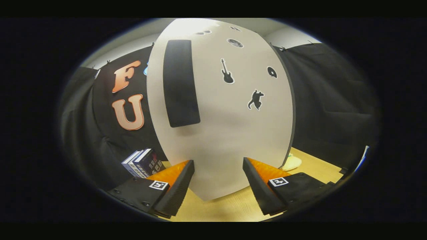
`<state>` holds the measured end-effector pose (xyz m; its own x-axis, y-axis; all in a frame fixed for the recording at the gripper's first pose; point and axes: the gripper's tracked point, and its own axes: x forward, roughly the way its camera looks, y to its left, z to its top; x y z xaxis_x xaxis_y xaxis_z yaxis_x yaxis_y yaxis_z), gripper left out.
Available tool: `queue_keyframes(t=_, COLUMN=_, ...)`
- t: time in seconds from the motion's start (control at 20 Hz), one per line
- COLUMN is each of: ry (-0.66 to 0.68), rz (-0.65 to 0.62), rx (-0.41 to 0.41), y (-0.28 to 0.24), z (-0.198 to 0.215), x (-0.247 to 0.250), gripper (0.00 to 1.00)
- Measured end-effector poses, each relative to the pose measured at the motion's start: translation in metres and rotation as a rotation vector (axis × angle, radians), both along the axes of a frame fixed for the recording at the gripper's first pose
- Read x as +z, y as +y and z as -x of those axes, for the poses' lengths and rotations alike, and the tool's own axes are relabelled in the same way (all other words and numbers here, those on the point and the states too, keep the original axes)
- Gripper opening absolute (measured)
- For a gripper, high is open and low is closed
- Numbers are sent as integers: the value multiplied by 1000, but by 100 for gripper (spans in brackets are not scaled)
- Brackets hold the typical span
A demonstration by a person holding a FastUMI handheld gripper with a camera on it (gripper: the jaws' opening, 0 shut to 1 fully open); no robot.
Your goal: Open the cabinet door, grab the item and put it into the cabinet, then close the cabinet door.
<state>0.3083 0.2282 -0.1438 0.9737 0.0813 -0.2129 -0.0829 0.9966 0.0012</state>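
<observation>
Now the tongs (218, 180) hang wide and empty, squared up close to the cabinet door (227, 133) — its dark handle (181, 83) looks the likely target, books (143, 163) left on the desk (217, 210).

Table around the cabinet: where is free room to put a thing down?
Bare wood shows on the table between the open tongs, just before the cabinet door. Right of the cabinet the wood is free beyond a pale object at its corner. Left is crowded: books stand beside the cabinet.
</observation>
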Motion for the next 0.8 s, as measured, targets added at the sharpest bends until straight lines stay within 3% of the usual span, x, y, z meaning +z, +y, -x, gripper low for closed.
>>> queue_keyframes(t=0.2, ry=25, rz=-2, rx=-32, y=4, z=4, x=-8, gripper=95)
queue_keyframes(t=0.4, ry=49, rz=-45, rx=-83, y=-11, z=51, x=0, gripper=96)
queue_keyframes(t=0.8, ry=-24, rz=-73, rx=-103, y=-40, z=110, x=87, gripper=97)
